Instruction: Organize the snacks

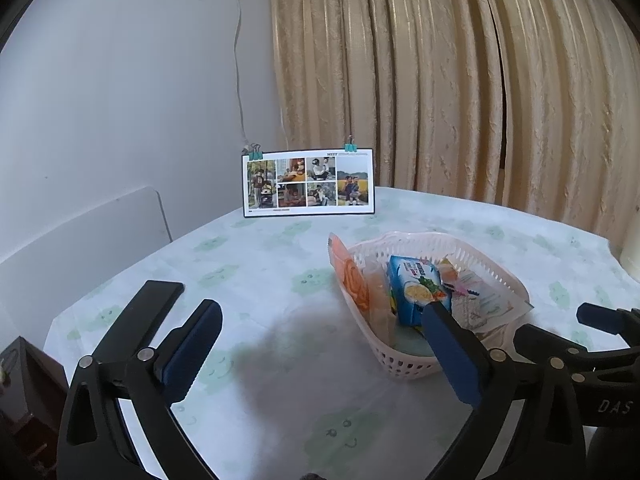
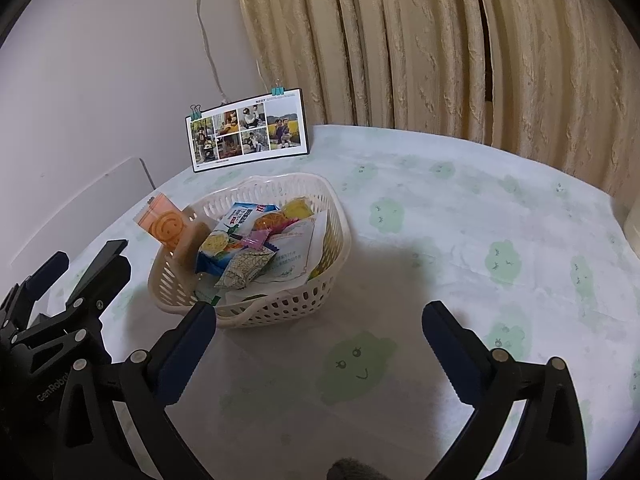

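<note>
A: Tongs first. Left gripper (image 1: 320,328): fingers spread wide, nothing between them, hovering over the tablecloth (image 1: 248,264) near-left of the basket (image 1: 404,368). Its right pad overlaps the basket's near side in the left wrist view; contact cannot be confirmed.

B: And the right gripper (image 2: 320,316)?

A: Also spread wide and empty. It sits on the near side of the basket, left fingertip just in front of the rim, right fingertip over bare cloth.

B: Contents of the basket?

A: An orange smiley packet (image 2: 162,226) standing at the far-left wall and poking above the rim; a tan packet (image 2: 192,244) beside it; a blue noodle-style pack (image 2: 230,236) leaning in the middle; a small patterned sachet (image 2: 248,266) on top near the front; a yellow wrapped piece (image 2: 298,208) toward the far right; a white flat sachet (image 2: 298,256) lying under them.

B: Anything loose on the table?

A: No snack shows outside the basket in either view. Only the photo card (image 2: 246,130) stands far back against the wall, curtain (image 2: 440,40) to its right.

B: Progress estimate?

A: Judgement: collecting looks essentially finished, since every visible snack is inside. What may remain is tidying, because the orange packet overhangs the rim and the pile is loose. Table edges beyond the frame are unseen, so stray items cannot be excluded.
</note>
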{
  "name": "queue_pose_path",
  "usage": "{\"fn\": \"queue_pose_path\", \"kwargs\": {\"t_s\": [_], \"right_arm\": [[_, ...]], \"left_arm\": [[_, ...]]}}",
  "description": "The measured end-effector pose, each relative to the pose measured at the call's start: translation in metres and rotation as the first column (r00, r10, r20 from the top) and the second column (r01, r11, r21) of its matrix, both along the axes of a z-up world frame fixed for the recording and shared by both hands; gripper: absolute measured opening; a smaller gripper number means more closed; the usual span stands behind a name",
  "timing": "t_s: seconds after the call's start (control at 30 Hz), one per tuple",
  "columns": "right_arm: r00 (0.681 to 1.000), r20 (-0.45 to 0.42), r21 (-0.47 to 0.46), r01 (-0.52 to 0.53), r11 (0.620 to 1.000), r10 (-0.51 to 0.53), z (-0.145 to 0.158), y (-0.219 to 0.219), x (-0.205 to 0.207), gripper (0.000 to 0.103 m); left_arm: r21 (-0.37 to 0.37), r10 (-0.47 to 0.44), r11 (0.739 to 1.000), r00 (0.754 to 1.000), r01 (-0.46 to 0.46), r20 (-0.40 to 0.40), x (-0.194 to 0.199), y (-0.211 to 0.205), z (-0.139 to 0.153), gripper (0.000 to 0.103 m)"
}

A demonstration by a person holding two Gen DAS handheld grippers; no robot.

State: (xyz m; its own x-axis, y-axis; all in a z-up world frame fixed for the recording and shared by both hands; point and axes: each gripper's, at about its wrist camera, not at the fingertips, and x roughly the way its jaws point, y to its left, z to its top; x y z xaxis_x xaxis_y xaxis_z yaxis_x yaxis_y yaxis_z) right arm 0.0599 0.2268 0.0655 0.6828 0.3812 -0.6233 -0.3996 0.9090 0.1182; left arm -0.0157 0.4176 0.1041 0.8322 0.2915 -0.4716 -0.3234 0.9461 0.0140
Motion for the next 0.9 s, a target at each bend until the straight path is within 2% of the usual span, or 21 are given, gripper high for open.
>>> {"fn": "queue_pose_path", "kwargs": {"t_s": [0.23, 0.53, 0.9], "right_arm": [[0.999, 0.036, -0.022, -0.001, 1.0, 0.002, 0.003, 0.004, -0.006, 0.103], [0.998, 0.069, -0.042, 0.012, 0.999, -0.009, 0.006, 0.003, -0.011, 0.103], [0.994, 0.102, -0.086, 0.037, 0.996, -0.028, 0.003, 0.003, -0.014, 0.103]], "left_arm": [[0.021, 0.005, 1.0, 1.0, -0.005, -0.017, 0.001, -0.002, -0.003, 0.101], [0.106, 0.044, 0.994, 0.999, -0.042, -0.017, -0.003, -0.002, -0.002, 0.101], [0.139, 0.048, 0.989, 0.999, -0.044, -0.021, -0.007, -0.006, -0.001, 0.102]]}}
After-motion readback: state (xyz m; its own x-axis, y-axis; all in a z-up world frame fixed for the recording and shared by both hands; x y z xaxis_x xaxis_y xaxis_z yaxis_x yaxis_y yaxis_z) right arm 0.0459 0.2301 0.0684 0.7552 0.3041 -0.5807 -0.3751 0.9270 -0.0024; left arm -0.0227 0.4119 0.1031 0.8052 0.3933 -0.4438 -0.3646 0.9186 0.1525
